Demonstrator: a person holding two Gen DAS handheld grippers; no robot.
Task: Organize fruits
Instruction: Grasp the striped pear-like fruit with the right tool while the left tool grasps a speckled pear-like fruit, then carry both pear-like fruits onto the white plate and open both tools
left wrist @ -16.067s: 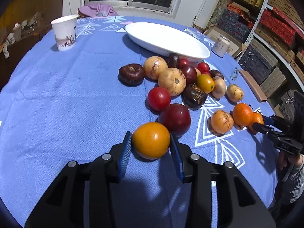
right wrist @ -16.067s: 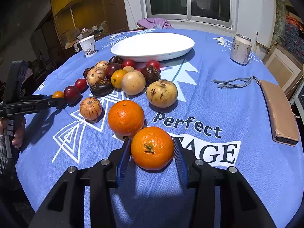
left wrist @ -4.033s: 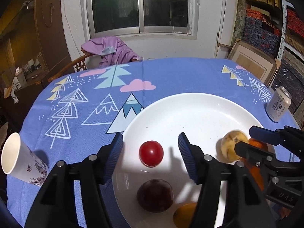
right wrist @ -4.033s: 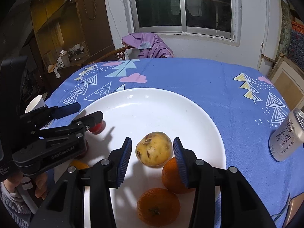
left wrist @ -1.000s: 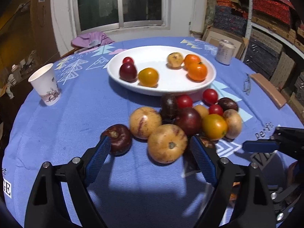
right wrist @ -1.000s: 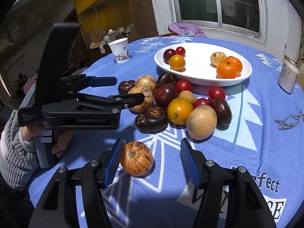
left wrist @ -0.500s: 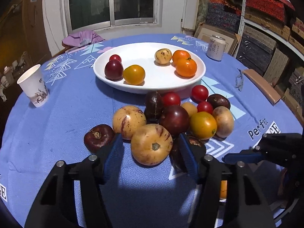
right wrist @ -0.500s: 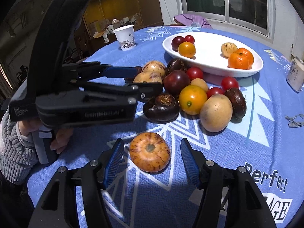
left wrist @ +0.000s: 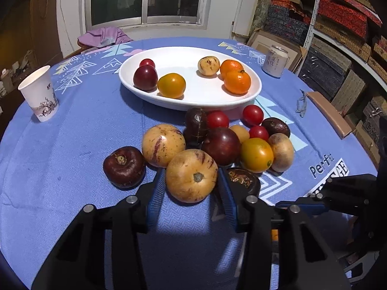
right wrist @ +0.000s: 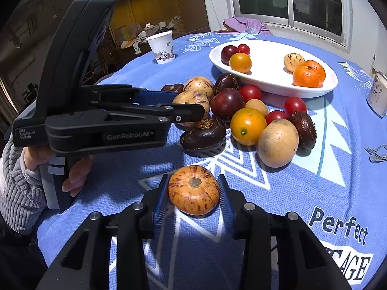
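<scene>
A heap of loose fruit (left wrist: 222, 145) lies on the blue cloth in front of a white plate (left wrist: 193, 102) that holds several fruits. My left gripper (left wrist: 191, 176) is at the heap's near edge. Its jaws are closing, and the blue pads (left wrist: 154, 191) touch both sides of a tan striped fruit (left wrist: 191, 169). In the right wrist view my right gripper (right wrist: 193, 189) is closing too, with its pads (right wrist: 160, 205) against an orange striped fruit (right wrist: 193, 193) that lies apart from the heap (right wrist: 246, 120). The left gripper (right wrist: 188, 108) reaches in from the left there.
A paper cup (left wrist: 40, 94) stands at the far left and a drink can (left wrist: 275, 60) at the far right. A brown case (left wrist: 329, 118) and a cord (left wrist: 301, 102) lie on the right. A hand in a grey sleeve (right wrist: 17, 188) holds the left gripper.
Both pairs of jaws have narrowed from wide open onto their fruits. The left gripper has drawn closer around the tan striped fruit. The fruits themselves have not moved.
</scene>
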